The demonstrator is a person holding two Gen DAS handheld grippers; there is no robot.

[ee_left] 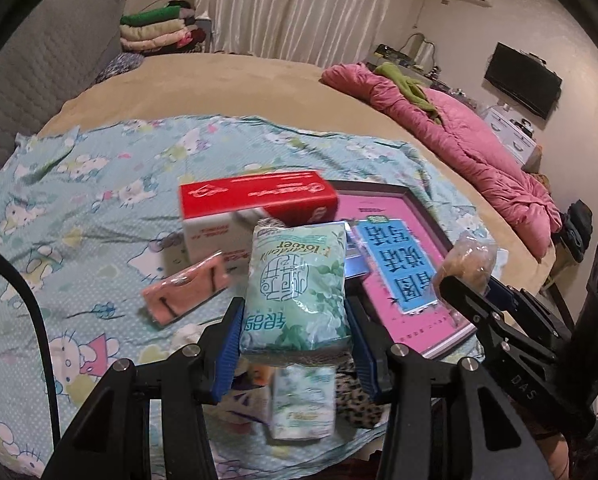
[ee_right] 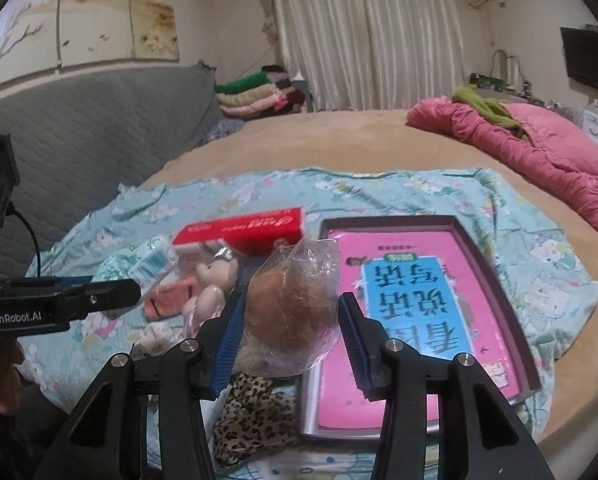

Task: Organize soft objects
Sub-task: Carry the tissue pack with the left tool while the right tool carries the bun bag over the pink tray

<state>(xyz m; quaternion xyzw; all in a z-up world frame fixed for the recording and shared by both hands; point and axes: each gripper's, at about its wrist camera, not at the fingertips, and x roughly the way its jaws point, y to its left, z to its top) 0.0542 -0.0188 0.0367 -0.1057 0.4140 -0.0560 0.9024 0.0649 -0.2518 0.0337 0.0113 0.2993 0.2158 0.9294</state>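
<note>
On the blue cartoon sheet (ee_left: 59, 184), at left, a pink pouch (ee_left: 185, 290) and a red box (ee_left: 255, 200) lie unsorted. The left gripper (ee_left: 295, 320) clamps a green tissue pack (ee_left: 299, 280), raised. The right gripper (ee_right: 291, 324) squeezes a bagged brown plush (ee_right: 291, 312) beside the pink tray (ee_right: 495, 264). Most sorting remains, I judge.

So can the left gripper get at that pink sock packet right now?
Probably not yet: the left gripper is shut on the green tissue pack. The pink sock packet lies uncovered on the sheet, so the path looks free.
</note>
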